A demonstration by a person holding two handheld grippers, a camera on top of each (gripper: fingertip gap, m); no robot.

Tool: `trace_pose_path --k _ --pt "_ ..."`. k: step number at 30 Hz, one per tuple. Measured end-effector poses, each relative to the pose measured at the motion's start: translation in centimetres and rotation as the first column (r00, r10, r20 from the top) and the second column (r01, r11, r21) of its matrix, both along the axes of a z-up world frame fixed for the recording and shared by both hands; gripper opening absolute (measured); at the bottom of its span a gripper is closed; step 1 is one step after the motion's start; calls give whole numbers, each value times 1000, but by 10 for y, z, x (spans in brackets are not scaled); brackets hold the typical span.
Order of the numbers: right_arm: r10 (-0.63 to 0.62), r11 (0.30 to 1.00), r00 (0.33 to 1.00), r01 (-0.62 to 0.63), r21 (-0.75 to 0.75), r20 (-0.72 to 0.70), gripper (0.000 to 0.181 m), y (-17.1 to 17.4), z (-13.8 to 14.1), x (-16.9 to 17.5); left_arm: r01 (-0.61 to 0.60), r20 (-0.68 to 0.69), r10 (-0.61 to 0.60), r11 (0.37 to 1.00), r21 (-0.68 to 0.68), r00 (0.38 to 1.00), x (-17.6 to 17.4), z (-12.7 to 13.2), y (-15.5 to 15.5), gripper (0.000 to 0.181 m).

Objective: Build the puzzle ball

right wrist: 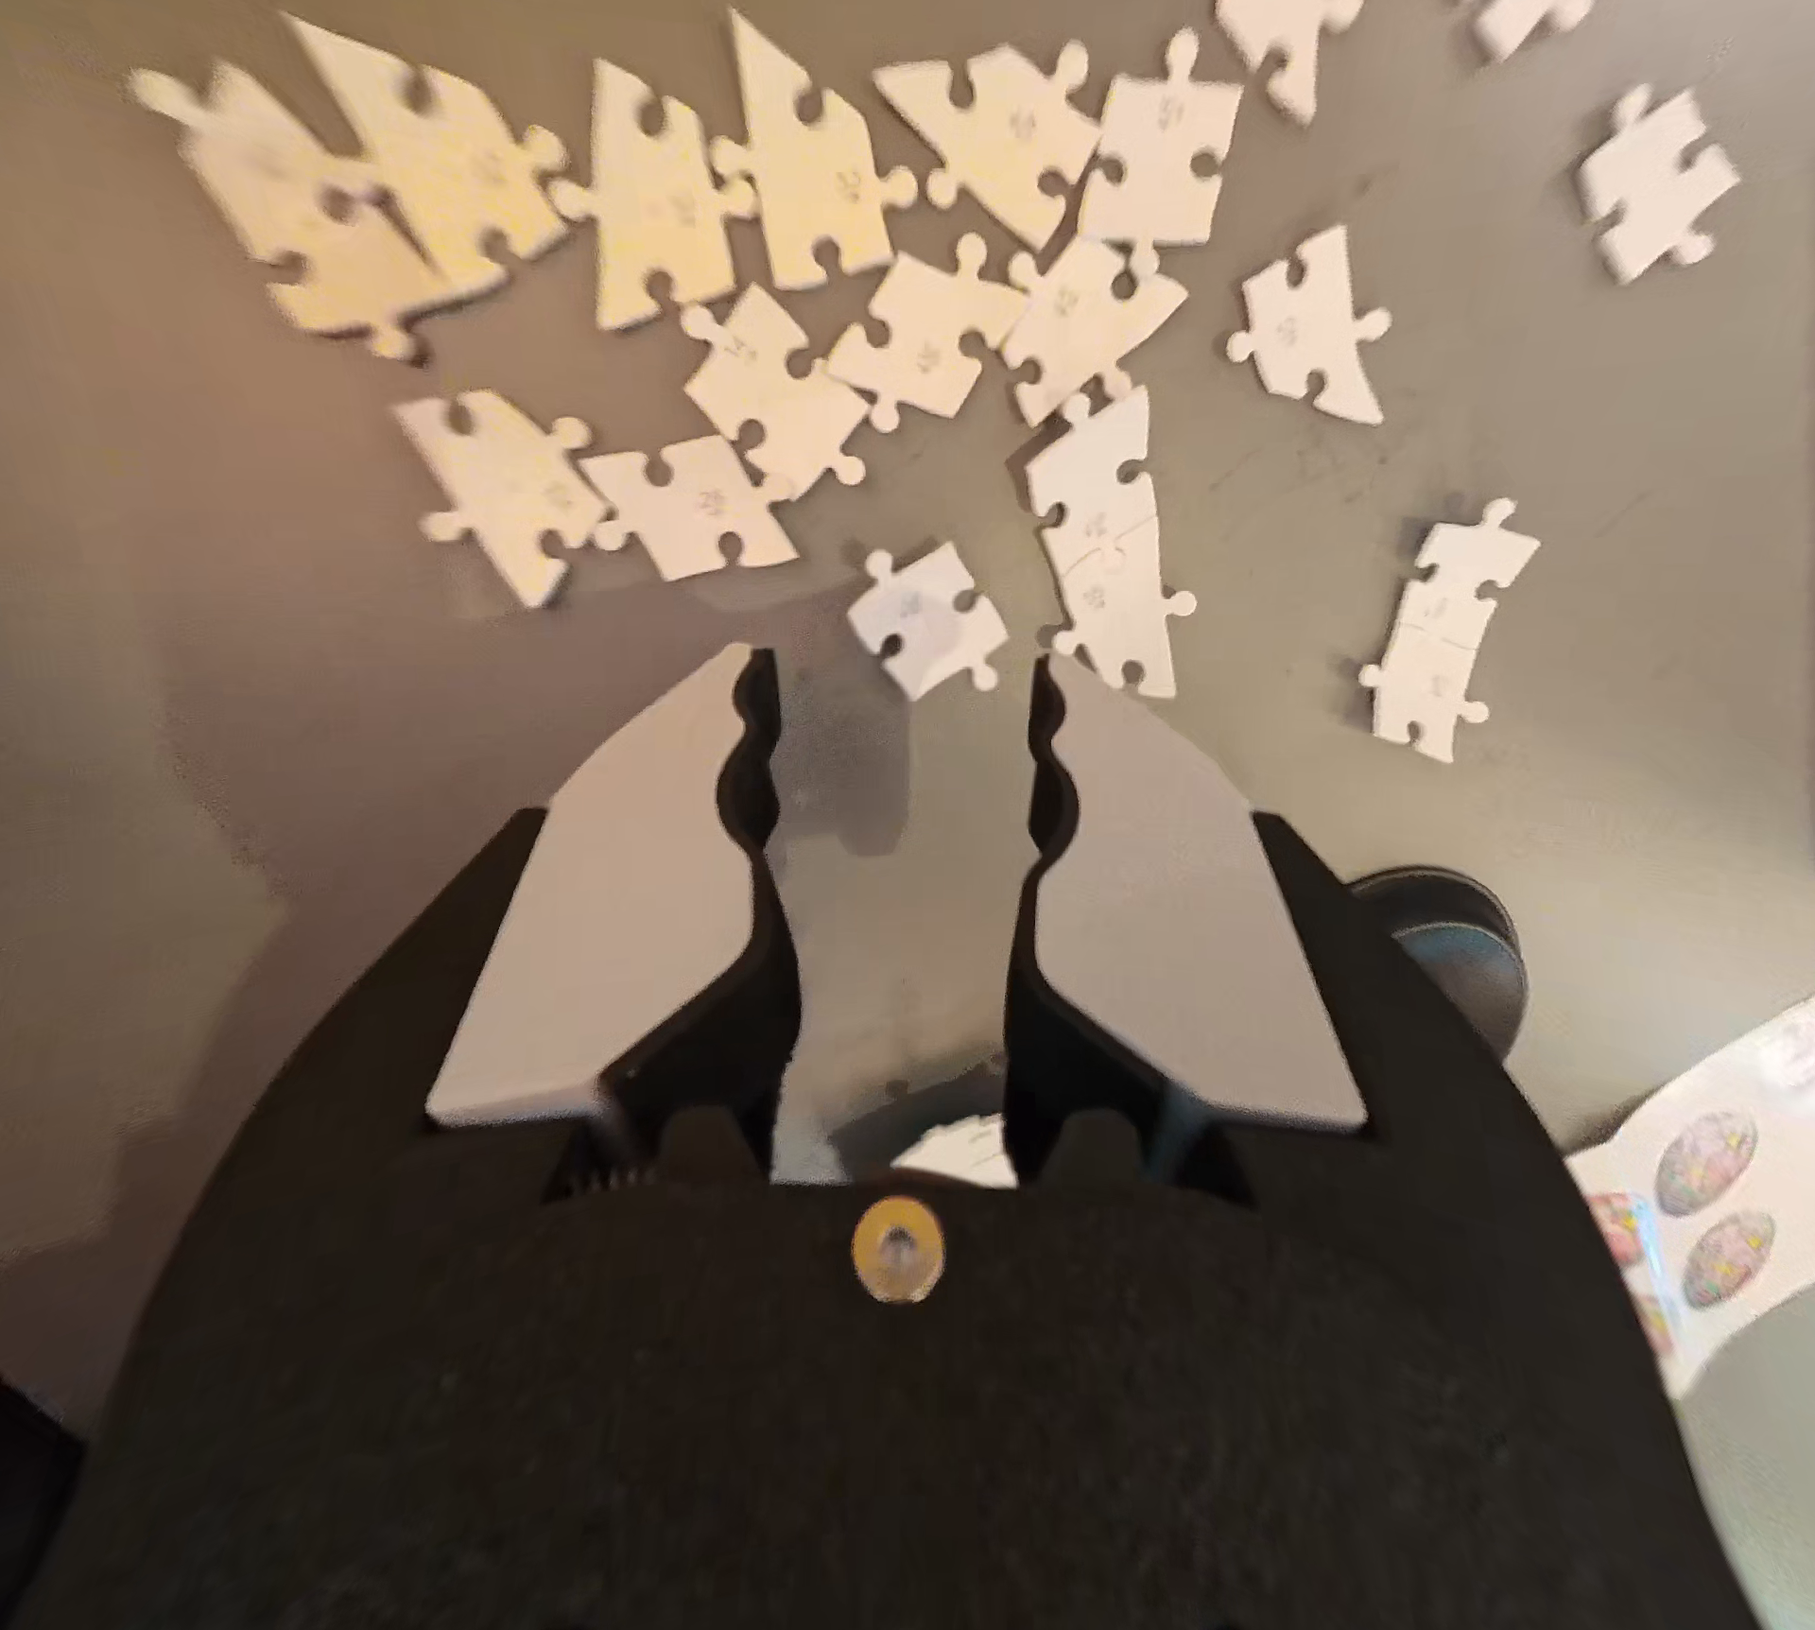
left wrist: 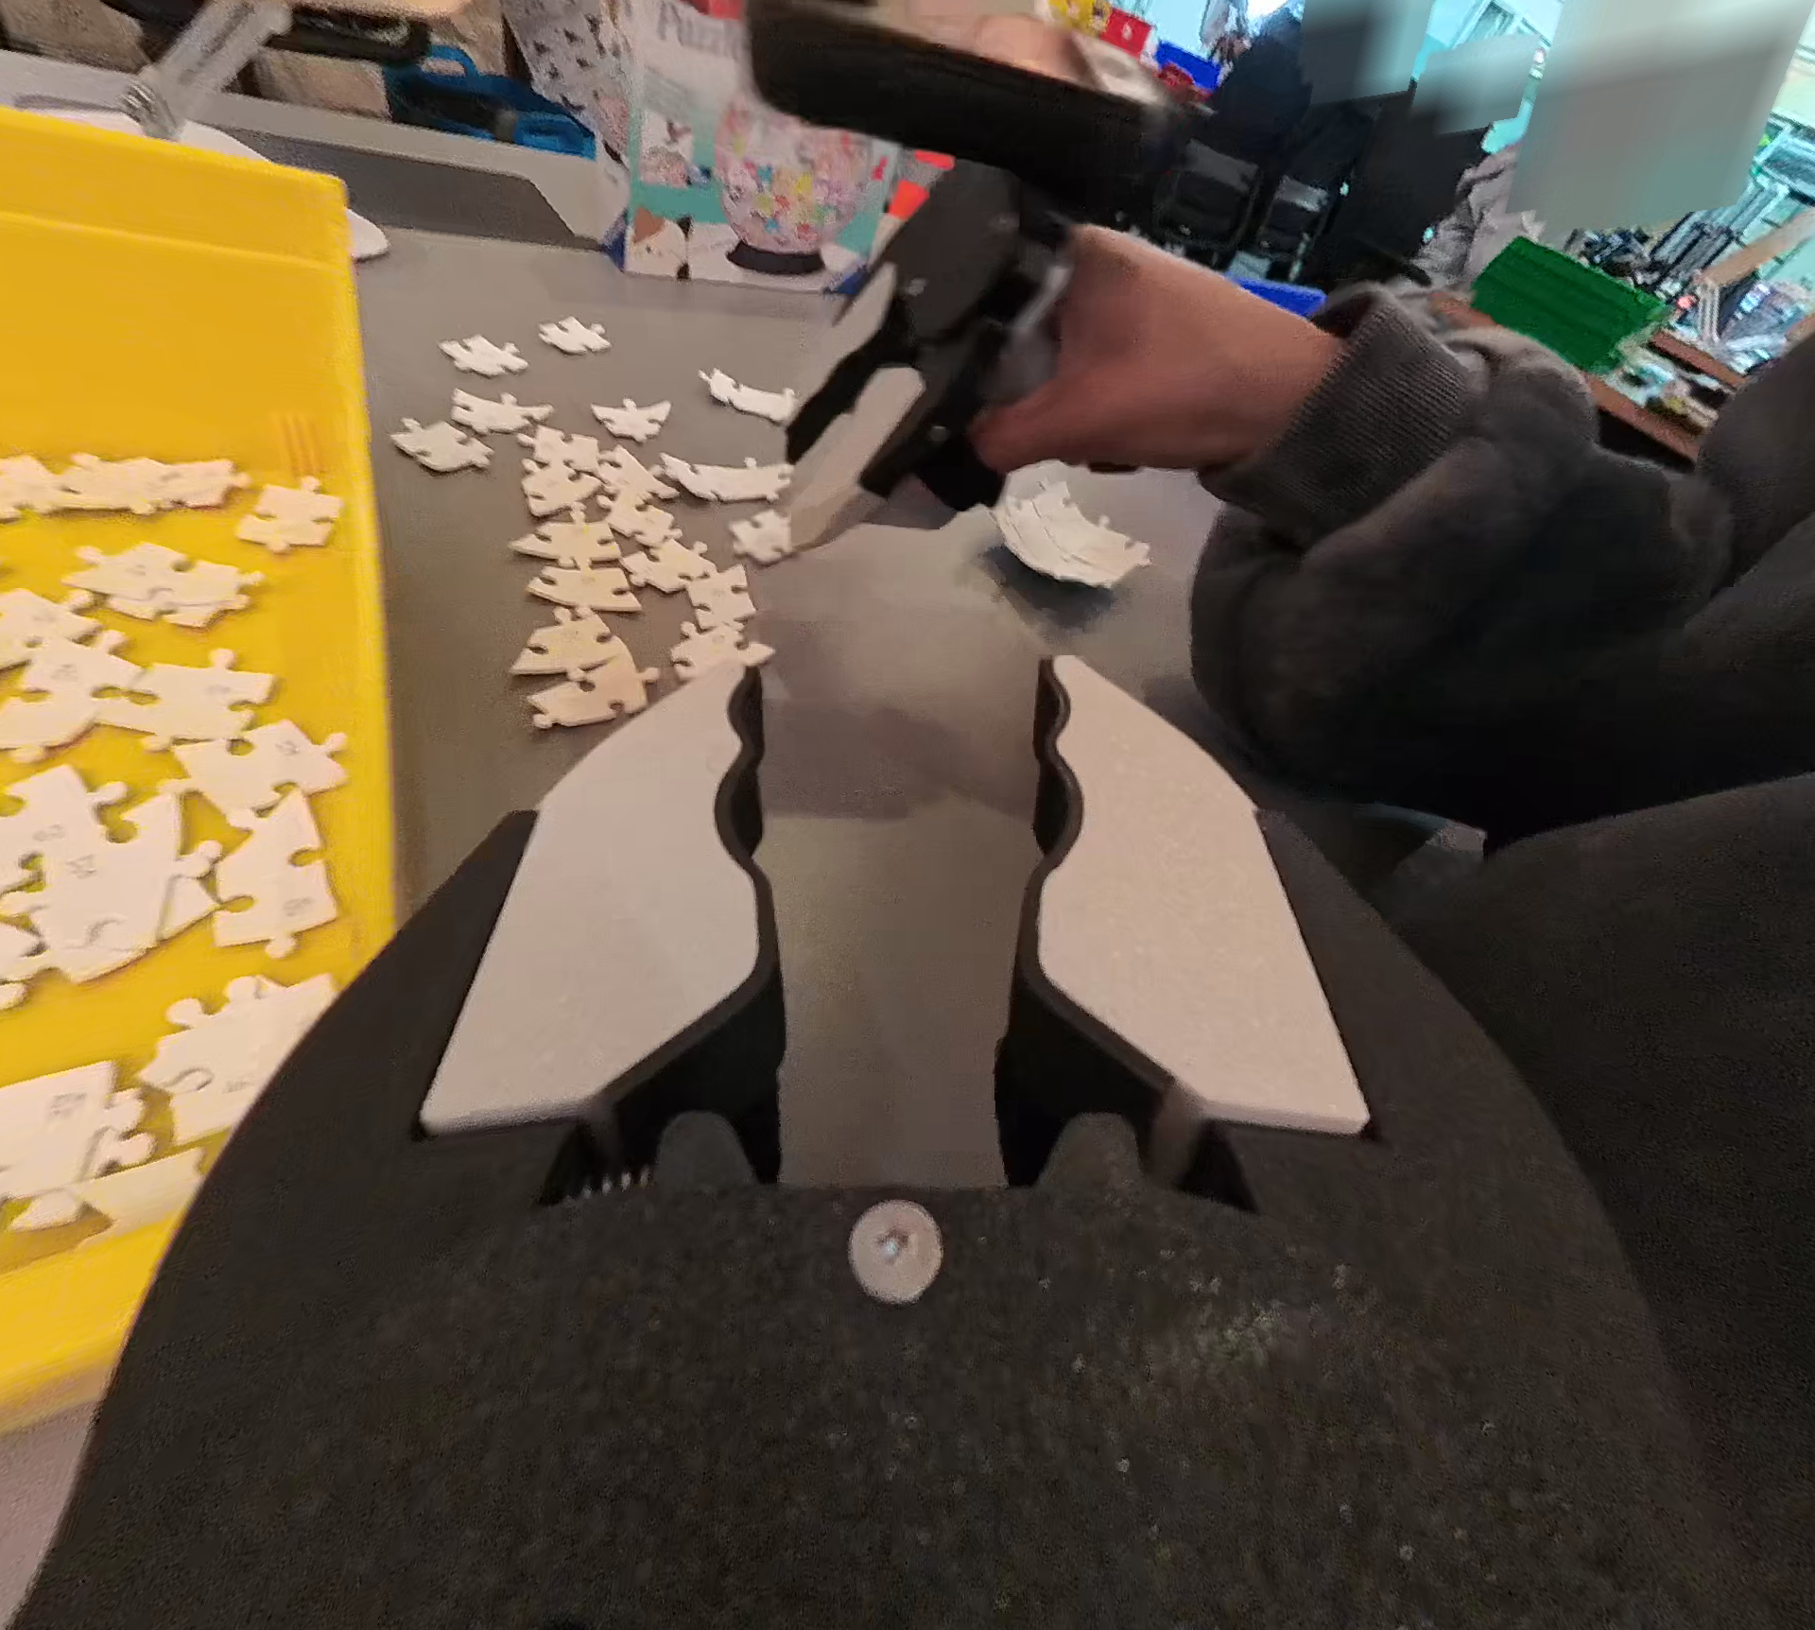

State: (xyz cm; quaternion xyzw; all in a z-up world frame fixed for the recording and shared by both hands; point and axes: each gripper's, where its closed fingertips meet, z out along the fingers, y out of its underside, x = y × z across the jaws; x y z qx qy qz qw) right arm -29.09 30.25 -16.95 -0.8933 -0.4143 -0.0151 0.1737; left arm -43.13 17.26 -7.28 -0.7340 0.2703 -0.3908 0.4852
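A: What is shown at the grey tabletop (left wrist: 471, 758)?

B: The left gripper (left wrist: 899, 679) is held low over bare table, its jaws released and nothing between them. The right gripper (right wrist: 904, 669) is angled down at the loose puzzle pieces (right wrist: 746, 227) spread white side up toward the middle of the tabletop; its jaws are parted too, and nothing is gripped.

A: And the puzzle ball?

B: Only a small curved shell of joined pieces (left wrist: 1071, 547) is seen, lying near the right side of the tabletop, below the hand (left wrist: 1149, 365). More pieces are kept in a yellow tray (left wrist: 196, 286) along the left edge. The build is judged barely begun.

A: What could go wrong?

B: The nearest small piece (right wrist: 928, 620) lies flat, so it may be pushed along the table rather than lifted. Neighbouring pieces, lying close together, may be scattered or caught alongside it.
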Motion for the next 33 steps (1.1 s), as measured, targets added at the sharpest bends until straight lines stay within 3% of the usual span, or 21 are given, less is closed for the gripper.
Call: trace_pose_path --k 4,6,9,12,15,23,28,33 --pt "101 987 945 -54 154 -312 46 -40 39 -31 -84 33 83 996 21 996 -27 18 10 55" --pt "164 977 848 -70 200 -504 41 -71 56 -49 -157 26 156 987 43 987 -55 29 20 55" --pt "196 971 717 -46 235 -669 41 -105 67 -54 -277 -128 283 959 63 951 -110 25 41 56" --pt "235 958 688 -45 283 -686 42 -123 64 -45 -340 -343 339 939 59 876 -155 3 57 55" --pt "283 939 666 -46 340 -690 41 -134 63 -40 -360 -471 322 933 10 821 -178 -17 65 53" --pt "271 940 602 3 341 -751 41 -127 54 -52 -393 -653 266 918 -53 709 -196 -50 79 53" --pt "280 929 624 17 370 -730 43 -123 48 -52 -368 -666 185 919 -144 723 -204 -54 77 53" --pt "293 920 613 30 392 -734 43 -120 47 -56 -376 -702 193 920 -115 685 -219 -51 77 53"
